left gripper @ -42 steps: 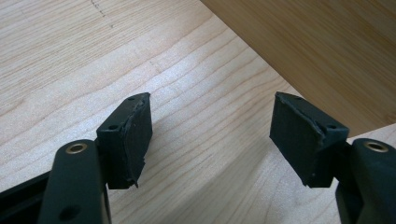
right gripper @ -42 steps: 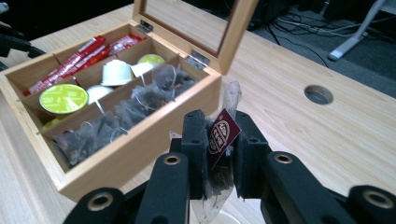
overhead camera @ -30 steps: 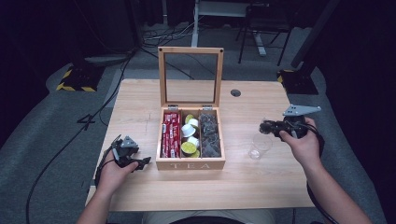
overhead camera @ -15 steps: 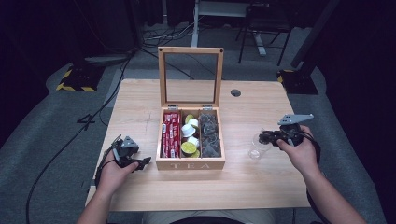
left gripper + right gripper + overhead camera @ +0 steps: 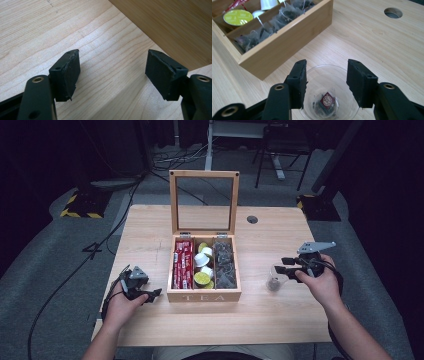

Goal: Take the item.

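- A dark pyramid tea bag with a red paper tag (image 5: 325, 101) lies at the bottom of a clear plastic cup (image 5: 274, 281), which stands on the pale wooden table (image 5: 280, 330) to the right of the open wooden tea box (image 5: 204, 296) and apart from it. I judge the drop into the cup done.
- The right gripper (image 5: 327, 82) hangs just over the cup's rim; its jaws have just been opening and stand apart with nothing between the pads, the bag lying loose below them.
- The left gripper (image 5: 112, 72) rests by the box's left wall, jaws spread wide over bare table, holding nothing.
- The bag looks crumpled and soft, its string bunched around the tag.
- The box's glass-paned lid (image 5: 204, 202) stands upright; red sachets, white and green capsules and more dark tea bags fill its three compartments.
- Left to do, likely: draw the right gripper away, perhaps shut the lid.
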`<state>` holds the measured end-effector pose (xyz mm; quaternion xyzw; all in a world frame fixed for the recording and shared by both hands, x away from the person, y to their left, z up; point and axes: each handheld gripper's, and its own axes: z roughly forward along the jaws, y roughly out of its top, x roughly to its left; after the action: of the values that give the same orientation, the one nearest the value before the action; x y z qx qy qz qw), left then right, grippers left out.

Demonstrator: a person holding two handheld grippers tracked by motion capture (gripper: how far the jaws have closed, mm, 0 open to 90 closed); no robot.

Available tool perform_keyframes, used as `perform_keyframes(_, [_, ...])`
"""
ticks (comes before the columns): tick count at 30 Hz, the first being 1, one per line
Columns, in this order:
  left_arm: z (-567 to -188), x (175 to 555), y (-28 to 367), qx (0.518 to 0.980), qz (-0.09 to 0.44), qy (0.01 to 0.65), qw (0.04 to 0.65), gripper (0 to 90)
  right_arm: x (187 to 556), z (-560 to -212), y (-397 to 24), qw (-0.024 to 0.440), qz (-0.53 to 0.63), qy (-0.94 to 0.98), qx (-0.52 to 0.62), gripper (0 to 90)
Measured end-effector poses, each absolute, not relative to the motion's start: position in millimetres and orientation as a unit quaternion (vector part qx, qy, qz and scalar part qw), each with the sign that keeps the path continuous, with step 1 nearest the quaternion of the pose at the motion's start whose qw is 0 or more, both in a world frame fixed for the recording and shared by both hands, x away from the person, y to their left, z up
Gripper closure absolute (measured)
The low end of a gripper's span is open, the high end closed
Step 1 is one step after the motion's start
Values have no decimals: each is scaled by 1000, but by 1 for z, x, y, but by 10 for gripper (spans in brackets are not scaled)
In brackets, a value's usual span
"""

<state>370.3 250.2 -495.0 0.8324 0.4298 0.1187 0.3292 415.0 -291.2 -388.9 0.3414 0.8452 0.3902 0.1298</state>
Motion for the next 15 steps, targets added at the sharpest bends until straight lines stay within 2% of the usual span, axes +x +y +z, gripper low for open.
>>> perform_keyframes(15, [-495, 368, 252, 831, 126, 431, 330, 291, 428, -358, -277, 144, 470, 804, 334, 377])
